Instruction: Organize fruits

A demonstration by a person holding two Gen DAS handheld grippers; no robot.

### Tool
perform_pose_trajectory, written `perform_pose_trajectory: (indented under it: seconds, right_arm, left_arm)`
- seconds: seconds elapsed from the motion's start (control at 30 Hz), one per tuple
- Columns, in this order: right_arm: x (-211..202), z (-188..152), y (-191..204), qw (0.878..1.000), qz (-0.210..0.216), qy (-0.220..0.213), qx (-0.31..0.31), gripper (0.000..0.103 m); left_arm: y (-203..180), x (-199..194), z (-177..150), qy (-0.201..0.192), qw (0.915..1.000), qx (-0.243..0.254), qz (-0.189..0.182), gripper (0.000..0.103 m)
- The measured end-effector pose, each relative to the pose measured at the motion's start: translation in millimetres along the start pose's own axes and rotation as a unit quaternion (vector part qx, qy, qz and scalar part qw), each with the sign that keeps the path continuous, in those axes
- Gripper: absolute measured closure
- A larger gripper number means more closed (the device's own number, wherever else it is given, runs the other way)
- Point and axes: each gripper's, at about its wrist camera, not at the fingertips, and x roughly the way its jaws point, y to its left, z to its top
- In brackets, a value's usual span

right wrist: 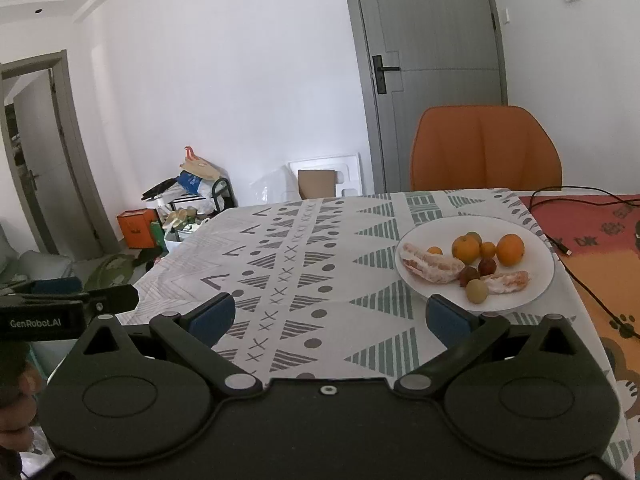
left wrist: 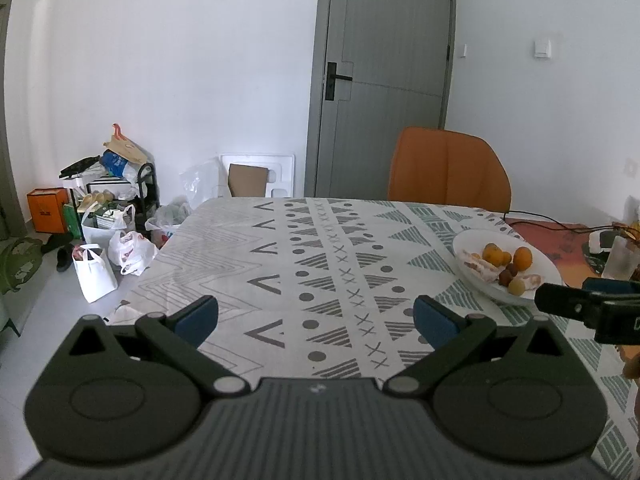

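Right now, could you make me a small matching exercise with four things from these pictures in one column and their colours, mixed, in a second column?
Things:
1. chair
2. door
3. plate
4. fingers of the right hand-held gripper

Colours:
A. white
B. blue
C. orange
D. grey

Pairs: 1-C, 2-D, 3-A, 4-B

Both grippers share a build: the left gripper (left wrist: pixel 316 320) and right gripper (right wrist: pixel 330 318) have matte black linkages, silver pivot pins, blue finger pads (right wrist: pixel 212 320), and white "GenRobot.AI" lettering (right wrist: pixel 35 323).
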Motion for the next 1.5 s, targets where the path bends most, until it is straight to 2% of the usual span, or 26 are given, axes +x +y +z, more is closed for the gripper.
perform_pose_trajectory:
  seconds: [1.5]
  right_arm:
    - [3.2,-1.6,0.8,1.000,-0.002,0.003,-0.004,0.000]
  left_arm:
    - [4.2,-2.4,-3.4,0.001,1.0000,0.002,0.006,0.000]
